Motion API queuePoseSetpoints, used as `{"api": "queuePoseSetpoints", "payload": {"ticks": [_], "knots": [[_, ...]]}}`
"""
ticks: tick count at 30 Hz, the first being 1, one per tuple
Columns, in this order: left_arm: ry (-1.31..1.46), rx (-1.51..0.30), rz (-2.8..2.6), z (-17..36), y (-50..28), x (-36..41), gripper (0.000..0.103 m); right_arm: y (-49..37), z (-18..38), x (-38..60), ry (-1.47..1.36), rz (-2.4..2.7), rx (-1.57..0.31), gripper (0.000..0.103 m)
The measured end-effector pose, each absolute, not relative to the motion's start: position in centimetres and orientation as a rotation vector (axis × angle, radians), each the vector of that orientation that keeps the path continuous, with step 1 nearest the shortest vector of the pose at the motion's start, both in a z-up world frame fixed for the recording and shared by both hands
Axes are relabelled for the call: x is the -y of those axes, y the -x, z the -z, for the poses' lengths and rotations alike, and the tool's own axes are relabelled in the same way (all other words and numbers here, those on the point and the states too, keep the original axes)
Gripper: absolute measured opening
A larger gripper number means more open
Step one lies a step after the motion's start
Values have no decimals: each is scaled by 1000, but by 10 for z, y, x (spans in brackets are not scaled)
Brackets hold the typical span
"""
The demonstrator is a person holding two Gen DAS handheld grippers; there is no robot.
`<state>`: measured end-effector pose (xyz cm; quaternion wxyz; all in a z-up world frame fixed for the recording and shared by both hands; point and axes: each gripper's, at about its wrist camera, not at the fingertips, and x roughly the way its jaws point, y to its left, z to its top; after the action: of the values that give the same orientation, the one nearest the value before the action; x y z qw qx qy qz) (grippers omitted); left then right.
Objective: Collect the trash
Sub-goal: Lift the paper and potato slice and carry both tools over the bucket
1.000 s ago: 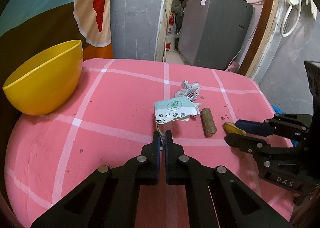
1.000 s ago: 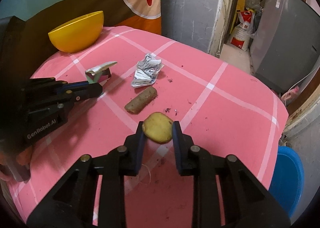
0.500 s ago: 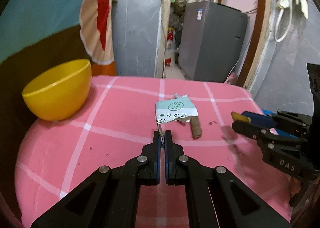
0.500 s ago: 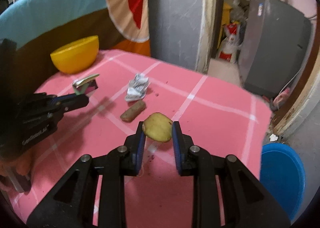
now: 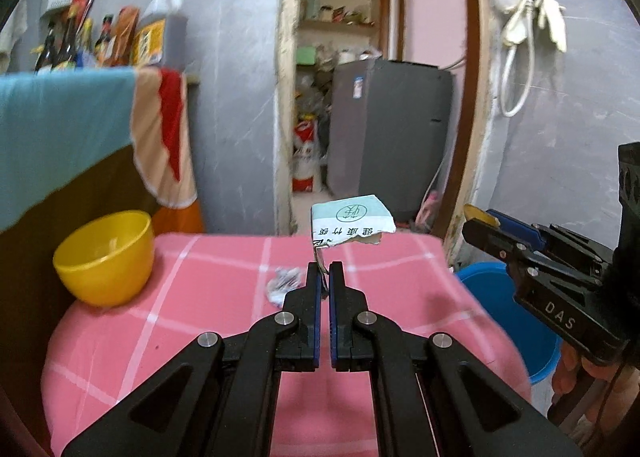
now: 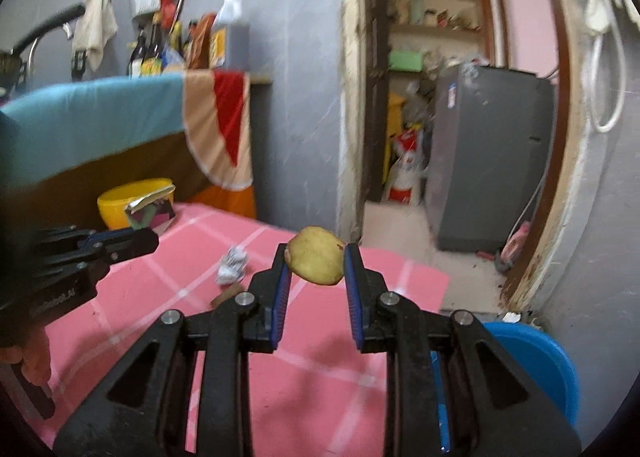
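My left gripper [image 5: 325, 271] is shut on the edge of a torn white-and-green paper wrapper [image 5: 352, 220], which hangs in the air above the pink checked table [image 5: 224, 321]. My right gripper [image 6: 316, 257] is shut on a flat yellow-brown potato piece [image 6: 316, 256], also lifted off the table. The wrapper [image 6: 151, 208] and left gripper [image 6: 132, 243] show at the left of the right wrist view; the right gripper [image 5: 478, 223] shows at the right of the left wrist view. A crumpled silver wrapper [image 6: 232, 265] and a brown stick-shaped scrap [image 6: 228, 295] lie on the table.
A yellow bowl [image 5: 106, 257] stands at the table's far left corner. A blue bucket [image 6: 536, 373] sits on the floor off the table's right edge. A cloth-draped counter [image 5: 60, 137] is at the left, a doorway with a grey appliance [image 5: 392, 129] behind.
Both grippers have risen and tilted upward with their loads. The wrapper and the potato piece left the tabletop; the view now takes in the walls, doorway and blue bucket.
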<state>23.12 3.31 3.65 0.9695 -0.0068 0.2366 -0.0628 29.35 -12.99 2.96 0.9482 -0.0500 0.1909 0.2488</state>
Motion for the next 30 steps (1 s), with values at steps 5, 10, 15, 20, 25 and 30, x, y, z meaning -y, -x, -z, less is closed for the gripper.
{"api": "queuePoseSetpoints", "payload": {"ticks": [5,10,15,20,25,30], "knots": [[-1,-440,175,-46,-231,-10,2,-284,-42,157,75,-444,-320,25],[2,-419,228,-52,-231,21,2,-276,-48,185,68,-376,-268,25],[-9,-418,295,-54,-237,57,2,-271,-47,214,70,-310,-254,25],[-25,-430,364,-51,-242,94,2,-269,-44,245,52,-252,-266,25],[-24,-450,421,-45,-247,124,2,-268,-39,275,25,-204,-282,25],[-24,-484,462,-37,-255,146,2,-267,-30,297,17,-174,-310,25]]}}
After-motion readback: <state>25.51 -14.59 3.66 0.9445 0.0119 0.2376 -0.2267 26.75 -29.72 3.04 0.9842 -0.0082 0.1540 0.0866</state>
